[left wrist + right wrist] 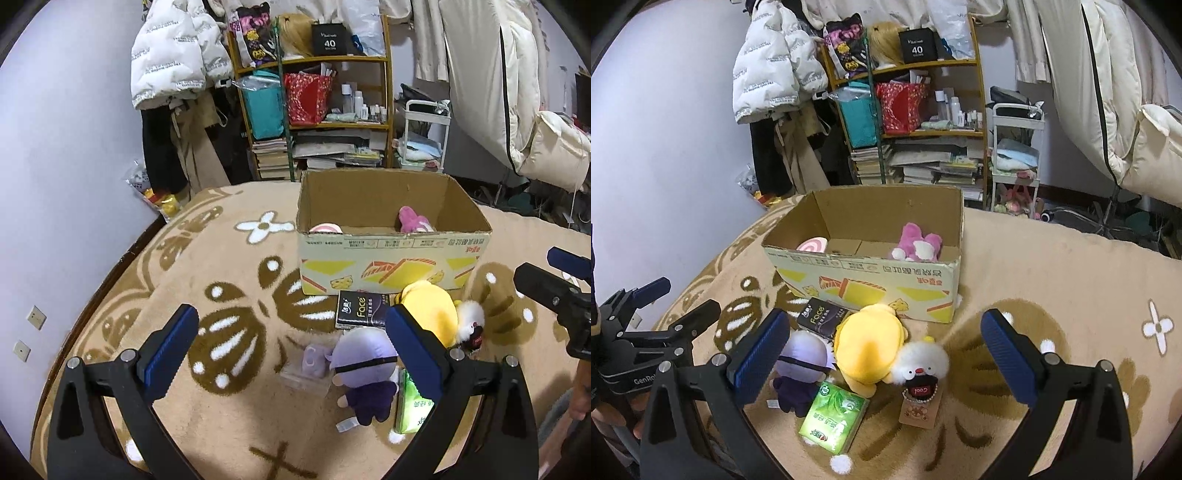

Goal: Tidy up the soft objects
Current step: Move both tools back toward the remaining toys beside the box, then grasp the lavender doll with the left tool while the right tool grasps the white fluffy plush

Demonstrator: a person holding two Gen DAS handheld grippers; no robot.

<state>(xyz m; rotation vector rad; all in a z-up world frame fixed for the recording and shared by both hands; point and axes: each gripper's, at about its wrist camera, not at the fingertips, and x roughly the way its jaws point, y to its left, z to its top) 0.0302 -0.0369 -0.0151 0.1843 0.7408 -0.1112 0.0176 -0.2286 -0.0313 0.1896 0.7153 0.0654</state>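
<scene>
Squeezing the yellow plush [866,349] will compress it, so with your spread, empty right gripper [886,360], grab its fat middle.

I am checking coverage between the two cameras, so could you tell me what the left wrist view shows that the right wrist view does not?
Only the left wrist view shows the small clear packet beside the purple doll. Only the right wrist view shows the white fluffy toy's face and its card tag, and the green tissue pack in full. Both show the cardboard box holding a pink plush, the yellow plush, the black Face pack, and both grippers open.
</scene>
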